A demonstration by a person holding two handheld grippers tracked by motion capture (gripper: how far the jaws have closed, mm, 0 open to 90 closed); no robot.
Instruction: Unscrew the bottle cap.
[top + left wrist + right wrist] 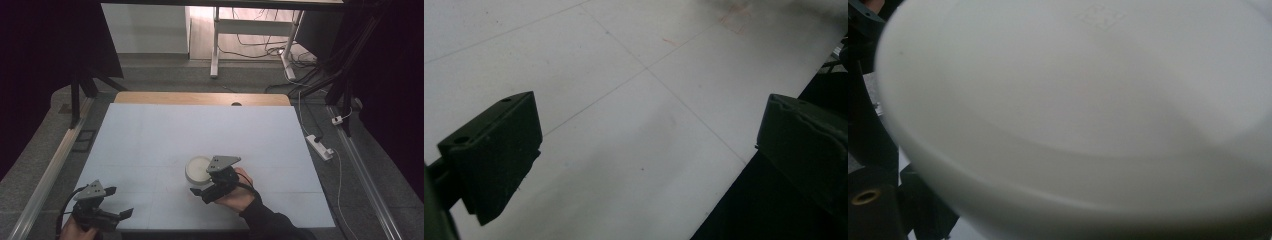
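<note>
White bowl (198, 169) at lower centre of the table (150, 140), right gripper (202, 192) at its near rim; whether it is clamped cannot be told. Left gripper (122, 202), lower left, jaws apart, empty. Any lift should keep the bowl level.
</note>
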